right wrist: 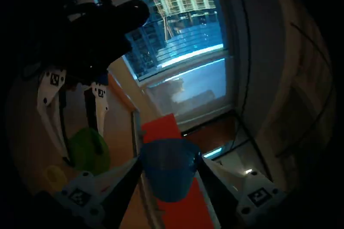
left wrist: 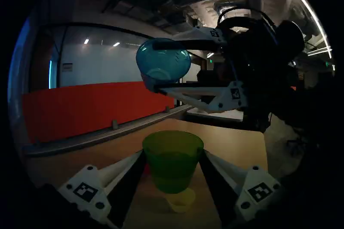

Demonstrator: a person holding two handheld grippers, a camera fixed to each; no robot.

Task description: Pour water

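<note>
Green cup (left wrist: 173,164) is clamped in left gripper (left wrist: 173,154), blue cup (right wrist: 170,171) in right gripper (right wrist: 170,162), so the tilt's best eased slowly, lip kept centred.

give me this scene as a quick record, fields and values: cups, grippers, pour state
left gripper: shut on green cup, upright over the table
right gripper: shut on blue cup, raised above the green cup
blue cup tilt: on its side, mouth towards the left gripper view's camera
pour state: nothing seen flowing; green cup's fill unclear
other: small yellow object just below the green cup
</note>
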